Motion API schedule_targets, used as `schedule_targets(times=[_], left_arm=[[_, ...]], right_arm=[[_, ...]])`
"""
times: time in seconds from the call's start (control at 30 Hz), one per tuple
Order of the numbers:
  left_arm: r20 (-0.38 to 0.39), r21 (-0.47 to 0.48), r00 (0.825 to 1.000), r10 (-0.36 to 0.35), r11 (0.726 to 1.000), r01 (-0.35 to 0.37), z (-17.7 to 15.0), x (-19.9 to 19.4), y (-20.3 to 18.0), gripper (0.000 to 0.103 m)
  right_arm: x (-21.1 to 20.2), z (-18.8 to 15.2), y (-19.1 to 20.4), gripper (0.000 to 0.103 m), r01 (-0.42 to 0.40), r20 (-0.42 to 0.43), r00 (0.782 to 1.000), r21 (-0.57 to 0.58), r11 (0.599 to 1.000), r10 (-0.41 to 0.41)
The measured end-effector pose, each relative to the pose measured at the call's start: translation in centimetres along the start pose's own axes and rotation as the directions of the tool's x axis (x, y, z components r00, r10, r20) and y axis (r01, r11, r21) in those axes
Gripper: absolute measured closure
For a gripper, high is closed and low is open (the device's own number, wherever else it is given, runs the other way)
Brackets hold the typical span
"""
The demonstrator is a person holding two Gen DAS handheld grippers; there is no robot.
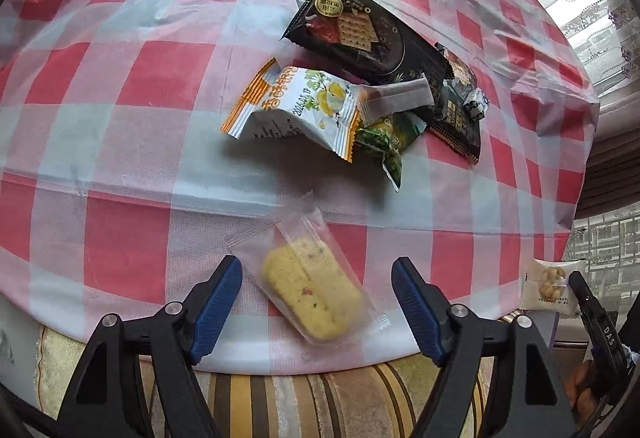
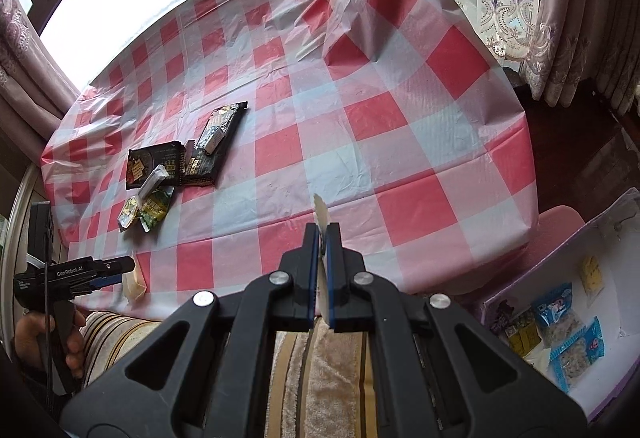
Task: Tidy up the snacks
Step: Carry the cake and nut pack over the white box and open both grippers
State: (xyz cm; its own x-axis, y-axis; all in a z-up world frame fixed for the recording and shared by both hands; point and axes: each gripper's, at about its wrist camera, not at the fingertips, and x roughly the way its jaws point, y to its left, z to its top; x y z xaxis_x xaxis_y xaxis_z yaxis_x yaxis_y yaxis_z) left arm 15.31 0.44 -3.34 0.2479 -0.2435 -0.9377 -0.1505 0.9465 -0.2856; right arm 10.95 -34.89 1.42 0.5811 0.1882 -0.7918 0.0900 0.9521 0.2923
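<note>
Left gripper (image 1: 316,302): jaws wide, nothing pinched. The clear-wrapped biscuit (image 1: 316,298) lies flat on the checked tablecloth (image 1: 120,141) between the two blue pads (image 1: 216,302), slanted across the gap, one end poking past the table's near edge. Pads don't appear to touch the wrapper yet.

Right gripper (image 2: 322,238): jaws clamped on a small white snack packet (image 2: 321,213), held edge-up so only a thin sliver sticks out above the tips. The purple-rimmed box (image 2: 560,258) sits off to that gripper's right and below, already with blue and yellow packets in it; looks like the drop target.

The rest of the pile (image 1: 360,85), black cracker packs plus orange-white and green ones, lies well ahead of the left jaws, apart from the biscuit.

My read for the left pick:
- lower until the pads straddle the biscuit body, not just the wrapper seal
- biscuit sits diagonal to the jaws; roll the wrist to square up, or it'll swivel on closing
- close gently, looks crumbly
- film is slick; avoid nudging it off the edge

Right: carry over the box, then release low.
</note>
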Motion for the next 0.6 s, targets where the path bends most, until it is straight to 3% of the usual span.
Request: schedule_targets(times=[0.1, 0.17, 0.23, 0.3, 0.43, 0.6], left_arm=[[0.017, 0.159, 0.990, 0.140, 0.977, -0.141, -0.4, 1.1, -3.1, 0.030], [0.044, 0.221, 0.974, 0.223, 0.948, -0.228, -1.0, 1.4, -4.5, 0.053], [0.048, 0.240, 0.974, 0.221, 0.944, -0.226, -1.2, 1.3, -5.1, 0.065], [0.057, 0.270, 0.973, 0.222, 0.935, -0.229, -1.5, 1.3, -6.0, 0.066], [0.088, 0.299, 0.985, 0.151, 0.939, -0.170, -1.8, 0.4, -8.2, 0.066], [0.102, 0.397, 0.994, -0.047, 0.918, 0.003, -2.7, -0.9, -14.1, 0.066]], right_arm=[[-0.5, 0.1, -1.3, 0.098, 0.011, 0.009, 1.000, 0.017, 1.000, -0.011], [-0.9, 0.2, -2.4, 0.098, 0.023, 0.017, 1.000, 0.033, 0.999, -0.023], [-1.4, 0.3, -3.6, 0.098, 0.036, 0.024, 0.999, 0.051, 0.998, -0.037], [-1.7, 0.2, -4.9, 0.098, 0.048, 0.029, 0.998, 0.067, 0.997, -0.050], [-2.7, -0.1, -7.4, 0.098, 0.074, 0.041, 0.996, 0.105, 0.992, -0.078], [-4.0, -0.8, -10.6, 0.098, 0.114, 0.050, 0.991, 0.150, 0.982, -0.123]])
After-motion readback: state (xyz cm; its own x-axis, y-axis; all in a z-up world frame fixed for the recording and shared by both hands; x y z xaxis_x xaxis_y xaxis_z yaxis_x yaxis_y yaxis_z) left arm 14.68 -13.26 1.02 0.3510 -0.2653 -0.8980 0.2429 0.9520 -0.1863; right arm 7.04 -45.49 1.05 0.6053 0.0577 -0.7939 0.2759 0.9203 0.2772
